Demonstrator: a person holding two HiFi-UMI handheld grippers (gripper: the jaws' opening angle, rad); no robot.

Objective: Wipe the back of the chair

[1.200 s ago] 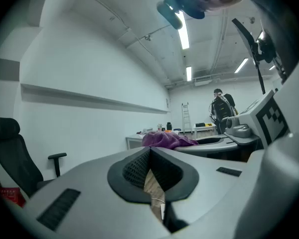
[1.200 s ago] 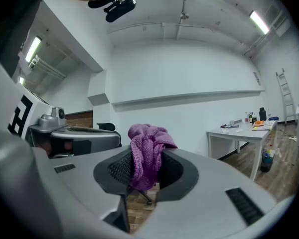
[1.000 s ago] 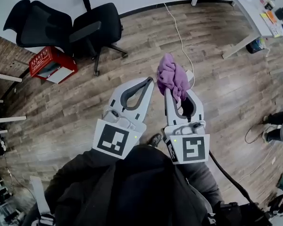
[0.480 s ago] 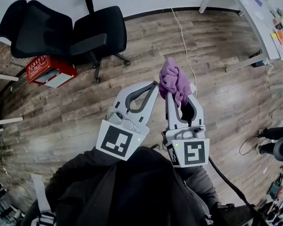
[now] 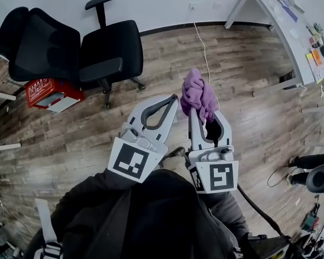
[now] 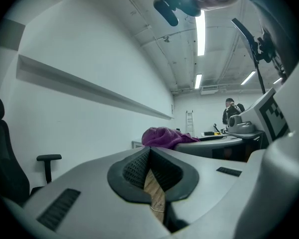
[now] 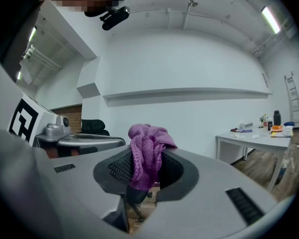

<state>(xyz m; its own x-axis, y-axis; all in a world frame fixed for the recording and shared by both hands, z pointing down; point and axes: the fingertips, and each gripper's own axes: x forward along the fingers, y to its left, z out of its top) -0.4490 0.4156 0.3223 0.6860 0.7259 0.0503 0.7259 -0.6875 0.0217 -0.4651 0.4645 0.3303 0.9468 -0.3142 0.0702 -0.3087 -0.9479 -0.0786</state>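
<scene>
A black office chair (image 5: 105, 50) stands at the upper left of the head view, its tall back (image 5: 35, 42) to the left of the seat. My right gripper (image 5: 197, 106) is shut on a purple cloth (image 5: 198, 93), which bunches above the jaw tips (image 7: 145, 153). My left gripper (image 5: 174, 99) is shut with nothing in it; its tips meet (image 6: 149, 151). Both grippers are held in front of the person's body, well short of the chair. The purple cloth (image 6: 162, 136) also shows in the left gripper view, to the right.
A red box (image 5: 48, 93) lies on the wooden floor beside the chair. A white desk (image 5: 291, 31) with small items stands at the upper right. A white cable (image 5: 204, 53) runs across the floor from the wall. Another person's legs (image 5: 313, 163) show at the right edge.
The view has shifted slightly, with the chair and red box sliding a little left and the desk coming further into view. Both grippers keep their hold and their relative position.
</scene>
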